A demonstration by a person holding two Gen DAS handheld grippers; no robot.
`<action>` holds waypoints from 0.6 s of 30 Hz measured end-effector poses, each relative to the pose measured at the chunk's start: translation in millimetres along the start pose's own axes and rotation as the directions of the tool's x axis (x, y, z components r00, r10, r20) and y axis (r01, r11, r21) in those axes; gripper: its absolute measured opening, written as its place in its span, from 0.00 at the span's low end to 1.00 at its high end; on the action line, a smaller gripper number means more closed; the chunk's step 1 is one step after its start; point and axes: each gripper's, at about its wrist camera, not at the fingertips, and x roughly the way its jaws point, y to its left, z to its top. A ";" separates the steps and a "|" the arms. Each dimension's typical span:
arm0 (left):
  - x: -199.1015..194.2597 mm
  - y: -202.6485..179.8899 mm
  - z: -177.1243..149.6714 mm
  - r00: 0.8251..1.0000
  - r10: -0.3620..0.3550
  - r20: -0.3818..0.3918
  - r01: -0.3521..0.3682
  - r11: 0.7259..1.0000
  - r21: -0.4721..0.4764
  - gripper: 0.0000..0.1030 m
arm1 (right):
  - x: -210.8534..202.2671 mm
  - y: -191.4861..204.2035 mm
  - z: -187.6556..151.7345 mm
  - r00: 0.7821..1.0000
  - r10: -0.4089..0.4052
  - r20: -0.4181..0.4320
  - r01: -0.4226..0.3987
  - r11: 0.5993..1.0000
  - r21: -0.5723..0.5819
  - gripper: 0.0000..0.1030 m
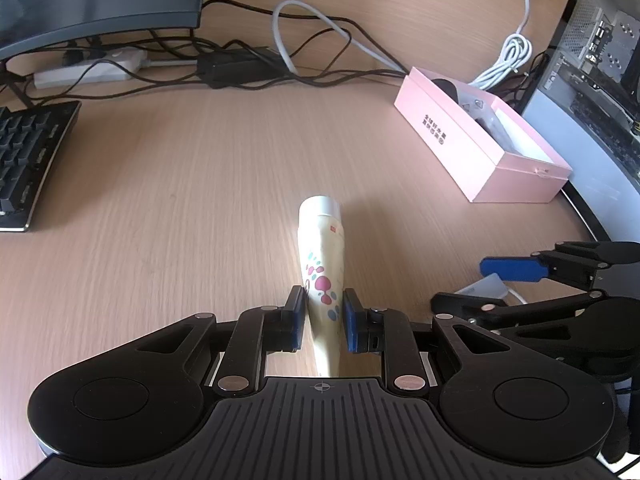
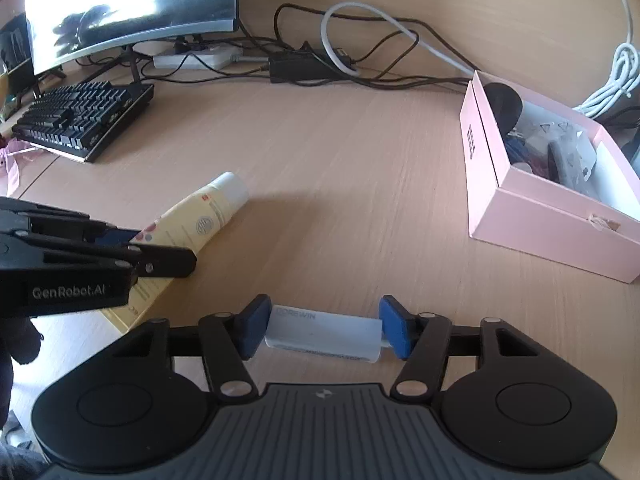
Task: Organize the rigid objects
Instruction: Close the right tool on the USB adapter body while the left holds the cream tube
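Left wrist view: the left gripper [image 1: 323, 322] has its jaws closed on a cream tube [image 1: 322, 264] printed with pink and teal spots; its white cap points away toward the middle of the bench [image 1: 180, 184]. A small red label near the cap is too small to read. Toward the far right edge sits an open pink box [image 1: 476, 148] with dark printed characters on its side wall — not legible — and small dark and clear items inside. The right gripper [image 1: 496, 284] enters low at the right, spread around a white adapter [image 1: 482, 285].

Right wrist view: the right gripper [image 2: 322, 330] has its jaws set on either end of the white adapter [image 2: 324, 334], marked "DOREWIN" — whether both pads touch it I cannot tell. The left gripper [image 2: 160, 250], marked "GenRobot.AI", clamps the cream tube [image 2: 200, 220], which carries a round seal. The pink box [image 2: 552, 216] holds a black round object, clear packets and other small things. A black keyboard [image 2: 84, 118] lies toward the far left edge.
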 end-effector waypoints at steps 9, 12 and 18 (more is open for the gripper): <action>-2.4 -2.1 -4.1 1.000 -0.005 0.011 0.004 0.999 0.034 0.22 | -22.6 -19.2 -8.4 1.000 -0.022 0.016 0.021 0.999 0.047 0.58; -2.4 -4.8 -5.2 1.000 -0.010 0.015 0.010 0.999 0.044 0.22 | -35.4 -24.4 -10.1 0.999 -0.038 0.035 0.036 0.998 0.056 0.58; 3.8 -15.9 -1.8 0.999 -0.034 -0.011 0.034 0.996 0.085 0.22 | -54.6 -37.4 -15.0 0.995 -0.071 0.065 0.065 0.994 0.088 0.58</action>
